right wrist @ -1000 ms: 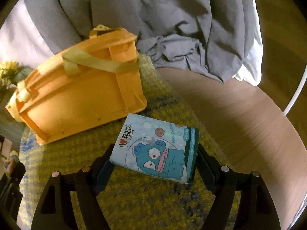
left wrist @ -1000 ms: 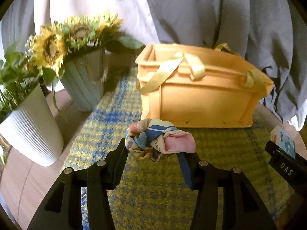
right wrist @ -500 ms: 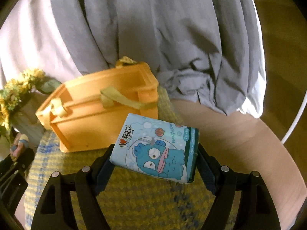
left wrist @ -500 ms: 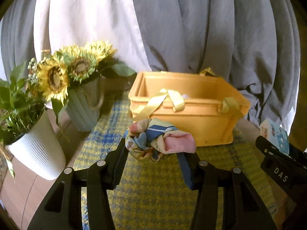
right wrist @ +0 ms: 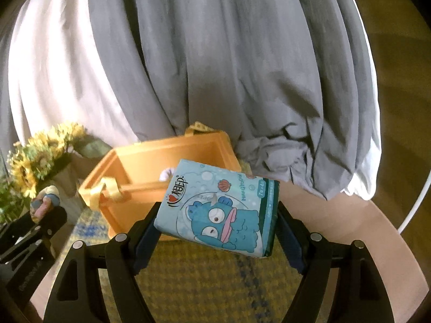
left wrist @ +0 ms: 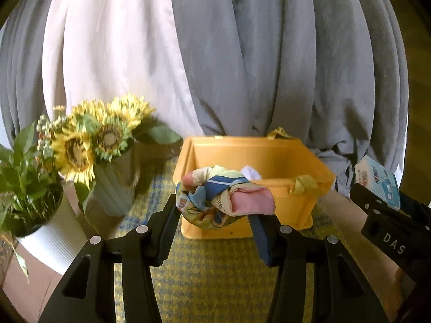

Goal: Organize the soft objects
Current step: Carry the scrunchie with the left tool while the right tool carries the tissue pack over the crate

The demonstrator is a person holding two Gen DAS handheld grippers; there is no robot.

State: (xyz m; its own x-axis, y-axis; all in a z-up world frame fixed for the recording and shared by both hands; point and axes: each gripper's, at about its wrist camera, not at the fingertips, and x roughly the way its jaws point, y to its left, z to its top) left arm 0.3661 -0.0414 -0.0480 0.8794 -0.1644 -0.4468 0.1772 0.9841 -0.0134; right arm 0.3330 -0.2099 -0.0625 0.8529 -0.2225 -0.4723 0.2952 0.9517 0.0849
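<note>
Presently, the left hand-held gripper [left wrist: 214, 216] is clamped on a bundled multicoloured cloth [left wrist: 223, 196], held clear of the tabletop [left wrist: 347, 215] in front of the orange basket's [left wrist: 285, 210] near wall. The right hand-held gripper [right wrist: 216, 224] is closed on a blue tissue pack [right wrist: 218, 208], held aloft before the same basket's right end. The basket stands open on a yellow-and-blue woven mat [left wrist: 215, 282], with something white [left wrist: 252, 172] visible inside. Sunflowers in a ribbed vase [left wrist: 113, 188] stand left of the basket, beside a white planter [left wrist: 54, 237].

black plastic left tongs [left wrist: 214, 224], silver screws, blue pads [left wrist: 259, 238], right tongs [right wrist: 215, 224] alike, white "das" lettering
</note>
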